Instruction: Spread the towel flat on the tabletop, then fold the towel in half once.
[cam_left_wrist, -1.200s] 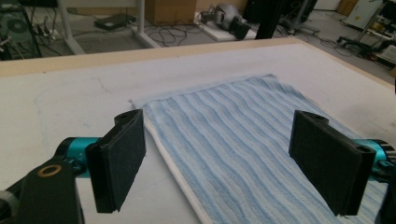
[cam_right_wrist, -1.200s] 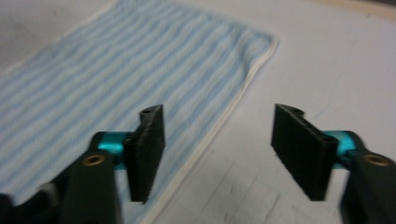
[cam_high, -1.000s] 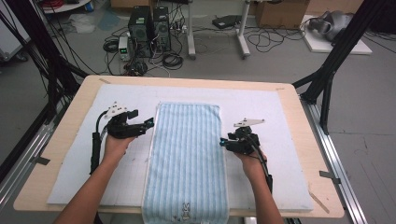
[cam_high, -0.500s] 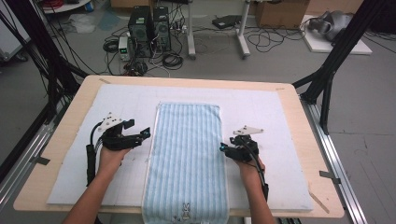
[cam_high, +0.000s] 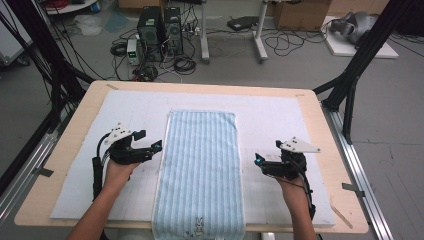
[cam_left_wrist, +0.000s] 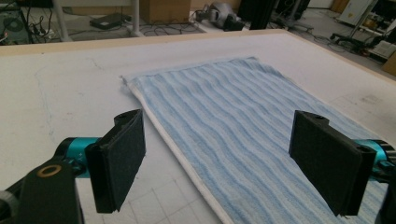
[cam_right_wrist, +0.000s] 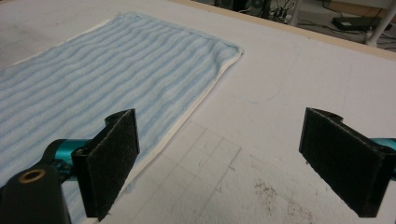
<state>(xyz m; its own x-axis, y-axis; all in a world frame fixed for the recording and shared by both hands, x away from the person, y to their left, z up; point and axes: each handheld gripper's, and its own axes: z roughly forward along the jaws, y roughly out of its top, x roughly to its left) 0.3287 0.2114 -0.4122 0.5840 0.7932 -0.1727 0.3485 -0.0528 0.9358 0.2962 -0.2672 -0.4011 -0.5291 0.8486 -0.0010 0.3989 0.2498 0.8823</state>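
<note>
White padding covers the tabletop (cam_high: 280, 115), where the striped blue towel (cam_high: 200, 170) lies flat with its long axis running away from the person, each long edge just inward of the left gripper (cam_high: 156, 147) and right gripper (cam_high: 258, 161), both with fingers apart and empty.

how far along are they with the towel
Done: the light blue striped towel lies spread flat on the white mat, its near end hanging over the table edge. In hand: nothing is gripped; the left gripper sits at the towel's left edge and the right gripper just off its right edge, both with jaws wide open. Left, probably: grasping the edges and folding, since no fold shows yet.
</note>
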